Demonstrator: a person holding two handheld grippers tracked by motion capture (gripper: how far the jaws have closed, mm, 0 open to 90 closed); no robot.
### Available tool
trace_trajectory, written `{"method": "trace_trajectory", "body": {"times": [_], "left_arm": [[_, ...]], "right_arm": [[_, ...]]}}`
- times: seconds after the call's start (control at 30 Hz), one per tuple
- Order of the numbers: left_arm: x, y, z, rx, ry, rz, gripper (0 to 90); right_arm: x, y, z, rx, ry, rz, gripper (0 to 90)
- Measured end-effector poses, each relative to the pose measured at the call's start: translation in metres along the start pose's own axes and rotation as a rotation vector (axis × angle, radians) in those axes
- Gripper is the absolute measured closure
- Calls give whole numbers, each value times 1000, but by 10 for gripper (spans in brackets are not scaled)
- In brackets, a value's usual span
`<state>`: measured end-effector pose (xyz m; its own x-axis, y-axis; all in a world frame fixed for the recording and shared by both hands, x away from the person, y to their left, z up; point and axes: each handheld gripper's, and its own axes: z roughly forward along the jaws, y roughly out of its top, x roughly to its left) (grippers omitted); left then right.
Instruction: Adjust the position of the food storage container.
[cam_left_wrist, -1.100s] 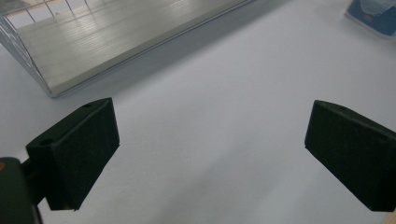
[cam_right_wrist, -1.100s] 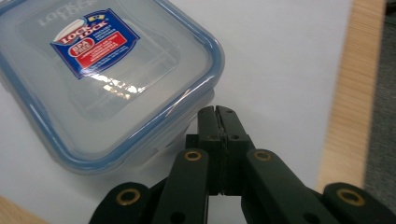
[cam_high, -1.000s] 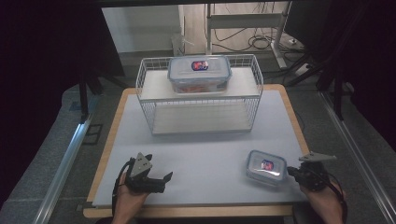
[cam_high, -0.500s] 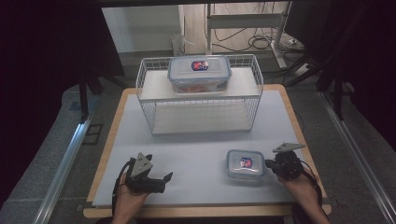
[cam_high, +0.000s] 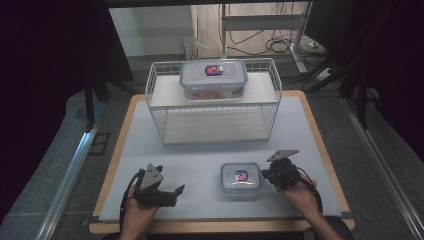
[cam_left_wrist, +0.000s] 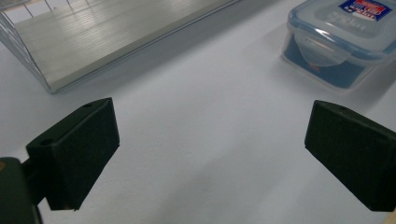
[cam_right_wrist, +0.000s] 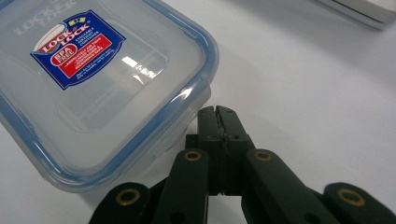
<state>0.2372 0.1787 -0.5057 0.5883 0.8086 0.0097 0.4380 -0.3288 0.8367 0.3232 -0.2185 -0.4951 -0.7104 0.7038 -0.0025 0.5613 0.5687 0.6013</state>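
A small clear lidded container (cam_high: 241, 177) with a blue seal and a red-blue label lies on the white mat near the front; it also appears in the left gripper view (cam_left_wrist: 341, 42) and the right gripper view (cam_right_wrist: 93, 79). My right gripper (cam_high: 265, 175) is shut with nothing between its jaws, and its closed tips (cam_right_wrist: 218, 114) rest against the container's right side near a corner. My left gripper (cam_high: 172, 194) lies at the front left, pointing right. It is open (cam_left_wrist: 210, 154) over bare mat, well apart from the container.
A white wire rack (cam_high: 160, 100) stands at the back of the mat with a larger lidded container (cam_high: 213, 79) on its top shelf. The rack's lower shelf (cam_left_wrist: 116, 32) holds nothing. The wooden table edge (cam_high: 320, 145) frames the mat.
My right gripper has moved left across the mat, and the small container has slid left ahead of it. The left gripper has stayed where it was.
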Motion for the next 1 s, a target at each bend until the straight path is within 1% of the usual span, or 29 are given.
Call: {"method": "trace_trajectory", "body": {"times": [0.17,0.27,0.37,0.43,0.47,0.53,0.57,0.7,0.77,0.87,1.0], "left_arm": [[0,0,0,2,-1,2,31],[0,0,0,4,-1,3,31],[0,0,0,6,-1,4,31],[0,0,0,5,-2,4,31],[-1,0,0,6,-3,2,31],[-1,0,1,10,-5,8,32],[-2,0,1,12,-5,9,32],[-3,1,2,13,-8,13,32],[-2,0,2,15,-9,11,32],[-2,0,2,13,-8,8,32],[-2,0,2,17,-11,16,32]], "right_arm": [[12,6,6,3,26,-17,898],[17,4,5,4,37,-27,892],[19,-1,0,2,60,-12,880],[21,-6,-3,3,95,7,874],[23,-8,-4,3,100,8,873],[26,-10,-4,3,98,4,877],[27,-10,-3,3,92,-5,883],[28,-7,3,16,97,-5,897],[30,-5,5,17,100,-14,898],[33,-1,9,16,104,-26,899],[34,8,17,18,103,-34,899]]}}
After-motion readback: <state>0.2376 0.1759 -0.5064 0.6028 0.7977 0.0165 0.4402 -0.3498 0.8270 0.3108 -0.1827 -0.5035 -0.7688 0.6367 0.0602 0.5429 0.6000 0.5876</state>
